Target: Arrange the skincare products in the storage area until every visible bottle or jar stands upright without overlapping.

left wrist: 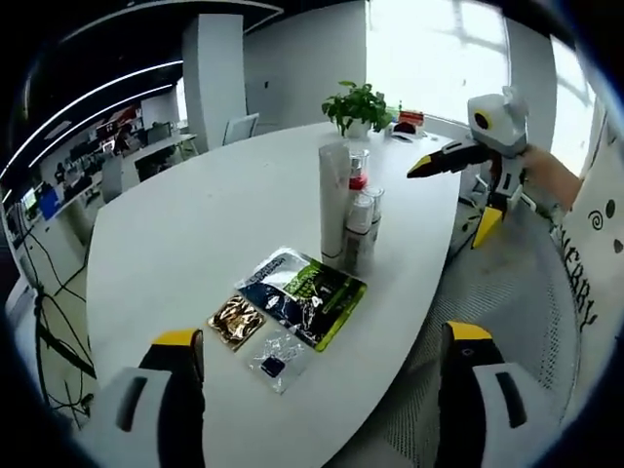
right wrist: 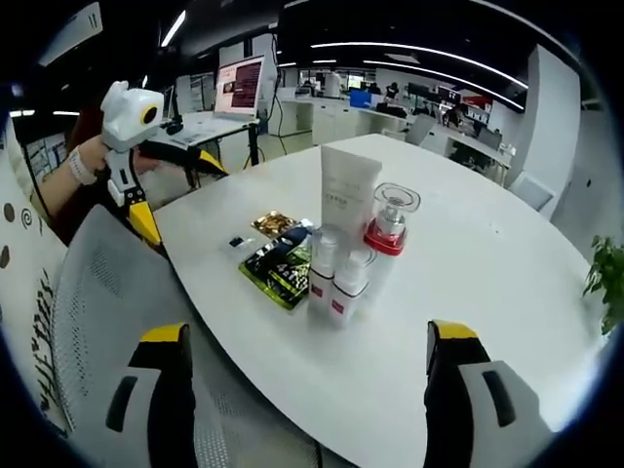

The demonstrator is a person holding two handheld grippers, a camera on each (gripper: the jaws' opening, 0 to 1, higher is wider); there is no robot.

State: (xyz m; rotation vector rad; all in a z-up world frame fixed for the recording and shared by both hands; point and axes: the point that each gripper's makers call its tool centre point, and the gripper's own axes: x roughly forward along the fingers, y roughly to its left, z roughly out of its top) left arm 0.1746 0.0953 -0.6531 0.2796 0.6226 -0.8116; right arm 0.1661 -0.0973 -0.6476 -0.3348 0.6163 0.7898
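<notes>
White oval table [left wrist: 195, 224] carries a tight cluster of skincare products near its edge: 1 tall white tube [right wrist: 347, 200] standing upright, 1 clear bottle with a red band [right wrist: 388, 229] just beside it, and 2 small white bottles [right wrist: 334, 276] upright in front, touching or nearly touching each other. In the left gripper view the same cluster sits mid-table, tube [left wrist: 333, 200] at the near left, small bottles [left wrist: 359, 232] to the right of it. Flat on the table close to the cluster lie a dark green-and-black packet [left wrist: 304, 295], a gold sachet [left wrist: 235, 320] and a small clear sachet [left wrist: 277, 358]; the clear sachet's corner meets the dark packet, whether they overlap I cannot tell. In the right gripper view the packet [right wrist: 283, 265] lies beside the small bottles, with the gold sachet [right wrist: 274, 223] beyond it. Left gripper [left wrist: 322, 375]: jaws spread wide, nothing between them, held over the table edge short of the sachets. Right gripper [right wrist: 305, 375]: jaws also spread wide, empty, held off the table edge facing the bottles. Each gripper shows in the other's view, held in a hand, clear of the table: right gripper [left wrist: 450, 195], left gripper [right wrist: 175, 195]. A potted plant [left wrist: 359, 105] stands at the far end of the table. A grey mesh chair [right wrist: 107, 292] sits beside the table.
</notes>
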